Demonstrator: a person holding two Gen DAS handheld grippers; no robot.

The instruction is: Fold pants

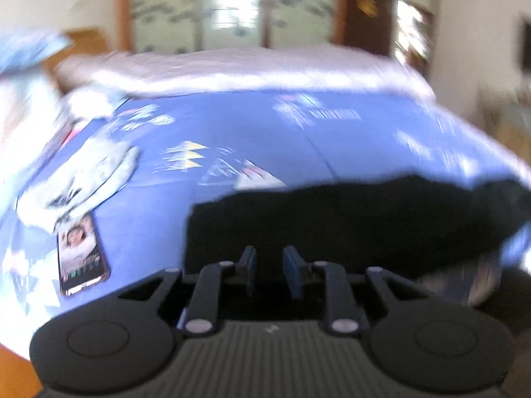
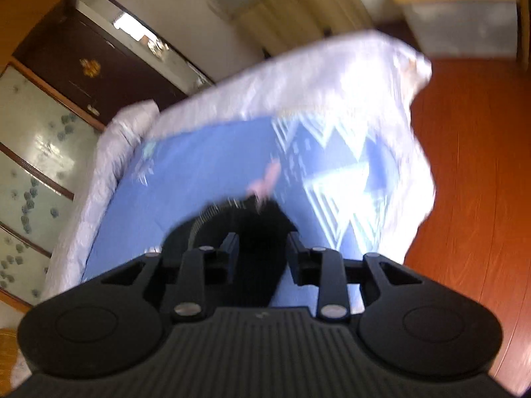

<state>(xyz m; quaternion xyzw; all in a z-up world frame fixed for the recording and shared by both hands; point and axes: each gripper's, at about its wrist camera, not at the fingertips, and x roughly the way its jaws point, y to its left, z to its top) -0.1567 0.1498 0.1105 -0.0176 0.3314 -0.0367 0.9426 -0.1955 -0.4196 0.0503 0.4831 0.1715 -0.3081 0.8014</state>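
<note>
lying on the blue bed sheet (image 1: 232,126), the black pants (image 1: 348,219) run crosswise just beyond the left gripper (image 1: 269,273), jaws apart and empty. right gripper (image 2: 262,255) jaws also apart over dark cloth, not pinching. only the left view shows a phone (image 1: 81,255) left of the pants; only the right shows a lidded bin (image 2: 461,16) on the floor.

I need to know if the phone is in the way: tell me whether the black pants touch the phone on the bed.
Apart. The left wrist view shows a strip of blue bedsheet between the phone and the black pants.
</note>
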